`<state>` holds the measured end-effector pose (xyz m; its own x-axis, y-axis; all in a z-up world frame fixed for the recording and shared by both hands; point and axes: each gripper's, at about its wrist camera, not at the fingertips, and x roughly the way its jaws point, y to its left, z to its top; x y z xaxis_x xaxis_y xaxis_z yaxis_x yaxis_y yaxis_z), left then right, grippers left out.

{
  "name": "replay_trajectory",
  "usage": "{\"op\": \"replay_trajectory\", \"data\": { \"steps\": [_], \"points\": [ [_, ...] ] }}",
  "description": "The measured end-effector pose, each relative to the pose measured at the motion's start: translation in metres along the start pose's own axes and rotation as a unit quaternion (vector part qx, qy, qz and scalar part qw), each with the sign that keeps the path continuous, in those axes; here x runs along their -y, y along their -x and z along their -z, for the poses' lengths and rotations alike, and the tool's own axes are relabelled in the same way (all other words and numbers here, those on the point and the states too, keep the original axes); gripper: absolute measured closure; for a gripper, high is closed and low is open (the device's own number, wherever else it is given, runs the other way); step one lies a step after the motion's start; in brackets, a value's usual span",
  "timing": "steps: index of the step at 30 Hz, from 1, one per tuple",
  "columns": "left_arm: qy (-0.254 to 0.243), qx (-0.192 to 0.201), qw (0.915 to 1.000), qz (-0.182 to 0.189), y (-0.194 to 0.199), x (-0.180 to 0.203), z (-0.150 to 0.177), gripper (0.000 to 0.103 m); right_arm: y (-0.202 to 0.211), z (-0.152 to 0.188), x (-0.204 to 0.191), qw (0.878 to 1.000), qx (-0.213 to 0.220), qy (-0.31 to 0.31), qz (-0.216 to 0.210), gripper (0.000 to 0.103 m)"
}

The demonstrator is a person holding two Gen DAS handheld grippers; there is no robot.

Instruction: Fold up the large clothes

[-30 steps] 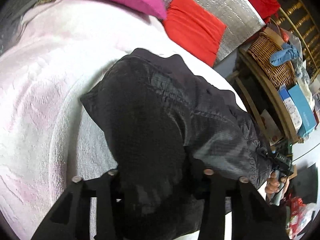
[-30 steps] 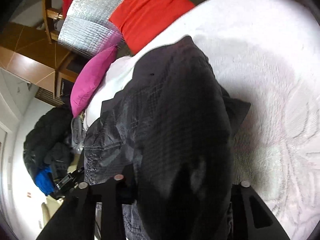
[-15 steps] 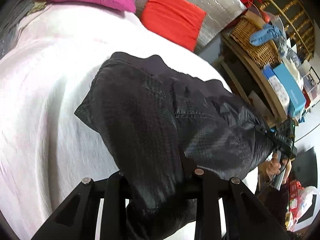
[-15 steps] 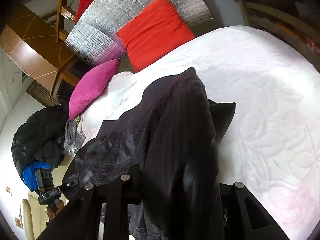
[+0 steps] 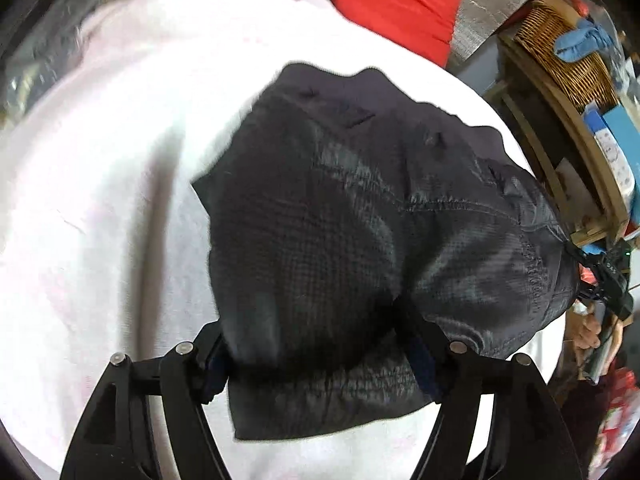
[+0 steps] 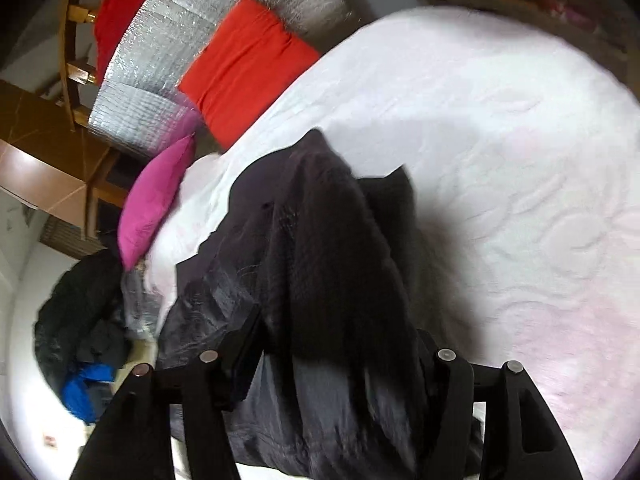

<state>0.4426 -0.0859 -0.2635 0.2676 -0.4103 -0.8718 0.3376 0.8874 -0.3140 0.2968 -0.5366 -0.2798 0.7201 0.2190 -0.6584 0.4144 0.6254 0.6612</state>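
Dark quilted nylon jacket, bunched into a rough fold, lies on the white textured bedspread and fills the centre of both views, its near edge at the lower middle of each frame. The left gripper has just been opening; its jaws stand wide, with the jacket's padded hem between them, and the pads no longer appear to press on it, though the cloth hides most of them. The right gripper has likewise been opening, its jaws spread around a hanging fold of the same jacket, seemingly released.

To do this step well, the person should let the cloth settle flat before drawing both tools back, clear the fingers without snagging the hem, then smooth the fold so that the edges line up.

Only the left wrist view shows the wicker basket on a wooden shelf at upper right and a hand at the right edge. Only the right wrist view shows the dark heap of clothes at lower left; the magenta pillow appears whole there.
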Motion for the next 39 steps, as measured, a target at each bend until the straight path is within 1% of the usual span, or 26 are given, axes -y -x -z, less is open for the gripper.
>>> {"op": "replay_trajectory", "data": {
  "steps": [3, 5, 7, 9, 12, 14, 16, 19, 22, 24, 25, 27, 30, 32, 35, 37, 39],
  "points": [
    [0.008, 0.027, 0.9996, -0.005, 0.023, -0.009, 0.001, 0.029, 0.030, 0.003, 0.011, 0.999, 0.035, -0.008, 0.021, 0.038],
    [0.015, 0.046, 0.9988, -0.013, 0.035, -0.013, 0.003, 0.029, 0.060, 0.007, 0.018, 0.996, 0.084, -0.014, 0.037, 0.038],
    [0.009, 0.071, 0.9970, -0.030, 0.051, -0.018, 0.009, 0.029, 0.079, 0.012, 0.019, 0.994, 0.109, -0.016, 0.026, 0.038],
    [-0.012, 0.104, 0.9932, -0.050, 0.064, -0.004, 0.012, 0.029, 0.090, 0.021, 0.012, 0.993, 0.116, -0.002, 0.009, 0.038],
    [-0.048, 0.142, 0.9869, -0.059, 0.075, 0.023, 0.020, 0.029, 0.090, 0.039, -0.019, 0.993, 0.111, 0.049, -0.009, 0.038],
    [-0.071, 0.150, 0.9836, -0.070, 0.071, 0.046, 0.025, 0.029, 0.082, 0.049, -0.040, 0.991, 0.102, 0.082, -0.016, 0.038],
    [-0.090, 0.151, 0.9804, -0.089, 0.068, 0.059, 0.031, 0.029, 0.070, 0.060, -0.061, 0.990, 0.087, 0.110, -0.028, 0.038],
    [-0.098, 0.136, 0.9806, -0.101, 0.047, 0.074, 0.028, 0.029, 0.046, 0.070, -0.092, 0.987, 0.064, 0.142, -0.040, 0.038],
    [-0.104, 0.114, 0.9761, -0.153, 0.024, 0.077, 0.030, 0.029, 0.017, 0.081, -0.113, 0.985, 0.029, 0.167, -0.040, 0.039],
    [-0.109, 0.096, 0.9739, -0.174, 0.015, 0.074, 0.034, 0.029, 0.001, 0.089, -0.123, 0.984, 0.010, 0.173, -0.036, 0.049],
    [-0.110, 0.077, 0.9727, -0.189, 0.005, 0.070, 0.034, 0.029, -0.009, 0.092, -0.127, 0.983, -0.005, 0.181, -0.031, 0.057],
    [-0.102, 0.059, 0.9722, -0.202, -0.005, 0.060, 0.035, 0.028, -0.030, 0.097, -0.131, 0.982, -0.029, 0.187, -0.013, 0.059],
    [-0.102, 0.055, 0.9724, -0.203, -0.008, 0.052, 0.038, 0.026, -0.063, 0.101, -0.129, 0.980, -0.073, 0.185, 0.019, 0.060],
    [-0.107, 0.054, 0.9707, -0.208, -0.009, 0.047, 0.042, 0.024, -0.075, 0.103, -0.124, 0.978, -0.088, 0.188, 0.032, 0.059],
    [-0.108, 0.051, 0.9691, -0.216, -0.012, 0.043, 0.045, 0.023, -0.078, 0.101, -0.122, 0.979, -0.096, 0.180, 0.025, 0.059],
    [-0.102, 0.055, 0.9706, -0.211, -0.008, 0.044, 0.042, 0.023, -0.073, 0.099, -0.121, 0.979, -0.096, 0.177, 0.020, 0.059],
    [-0.097, 0.056, 0.9732, -0.201, -0.002, 0.042, 0.040, 0.024, -0.062, 0.092, -0.120, 0.981, -0.093, 0.170, 0.005, 0.059]
  ]
}}
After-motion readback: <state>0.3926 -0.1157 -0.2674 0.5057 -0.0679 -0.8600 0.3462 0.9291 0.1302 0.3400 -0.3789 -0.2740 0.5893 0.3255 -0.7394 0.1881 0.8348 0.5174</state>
